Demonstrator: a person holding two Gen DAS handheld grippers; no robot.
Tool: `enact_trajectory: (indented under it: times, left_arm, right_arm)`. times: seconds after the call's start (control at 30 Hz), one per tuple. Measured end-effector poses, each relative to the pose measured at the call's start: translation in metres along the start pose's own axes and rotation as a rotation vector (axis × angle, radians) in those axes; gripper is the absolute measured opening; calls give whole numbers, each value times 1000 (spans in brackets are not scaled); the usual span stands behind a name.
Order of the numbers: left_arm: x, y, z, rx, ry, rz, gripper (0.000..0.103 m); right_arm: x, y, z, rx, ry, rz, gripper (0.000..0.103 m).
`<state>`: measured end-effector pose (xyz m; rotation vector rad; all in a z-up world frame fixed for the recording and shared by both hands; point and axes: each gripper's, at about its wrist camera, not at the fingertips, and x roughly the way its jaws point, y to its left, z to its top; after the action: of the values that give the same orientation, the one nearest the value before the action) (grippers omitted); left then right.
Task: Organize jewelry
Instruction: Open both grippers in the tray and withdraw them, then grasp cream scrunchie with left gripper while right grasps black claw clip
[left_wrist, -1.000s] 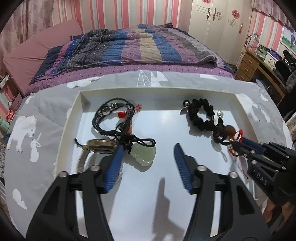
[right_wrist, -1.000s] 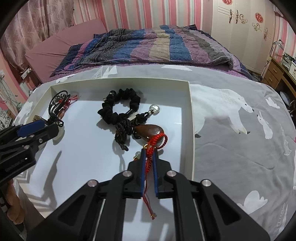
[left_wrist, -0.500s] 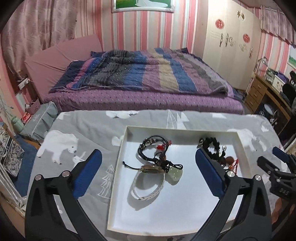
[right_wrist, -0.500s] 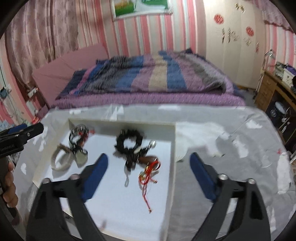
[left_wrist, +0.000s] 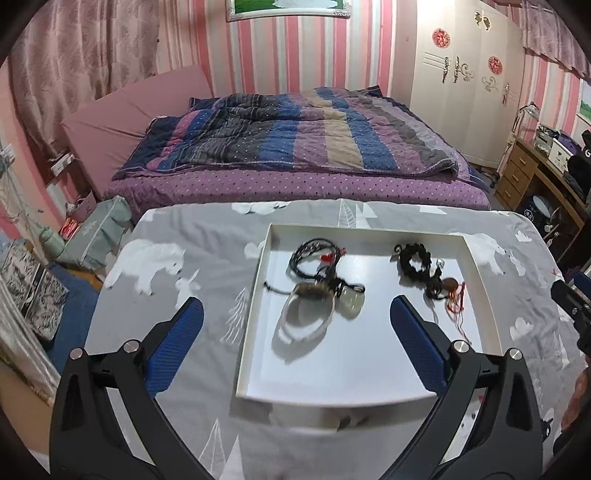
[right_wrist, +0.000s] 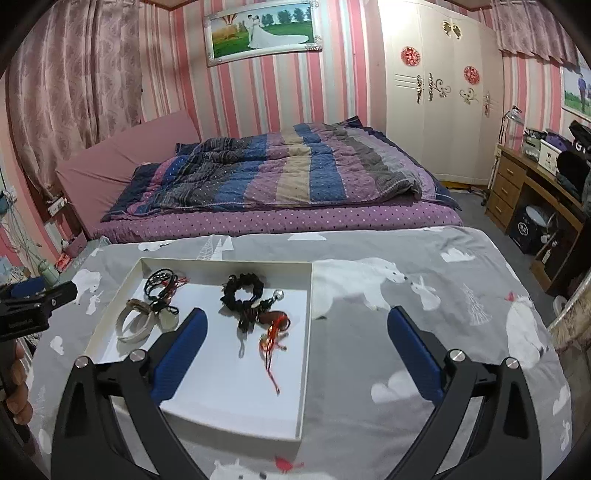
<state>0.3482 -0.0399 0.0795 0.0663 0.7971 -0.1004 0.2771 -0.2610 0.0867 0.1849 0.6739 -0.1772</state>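
A white tray lies on a grey bear-print cloth and also shows in the right wrist view. In it lie a watch with a pale strap, a jade pendant on black cords, a black beaded bracelet, and a brown pendant with red cord. My left gripper is wide open and empty, held back above the tray's near left. My right gripper is wide open and empty, above the tray's right edge.
The grey cloth covers a table. A bed with a striped quilt stands behind it. A wooden desk and a white wardrobe are at the right. Bags and clutter lie on the floor at the left.
Both grippers opened wide and pulled up and back from the tray. The right one let go of the red cord, which now lies in the tray. The watch is released too.
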Motion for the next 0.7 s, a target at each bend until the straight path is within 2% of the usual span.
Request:
enact_trajectory:
  times: [0.33,0.7]
  left_arm:
    - [-28,3,-50,-11,35,-1,100]
    - [-49,-4,-94,-19,55,-22,100]
  right_arm:
    - [-44,-18,-46,3,-11,-50,98]
    - [-73,-30,-79,13,-2,-67,98]
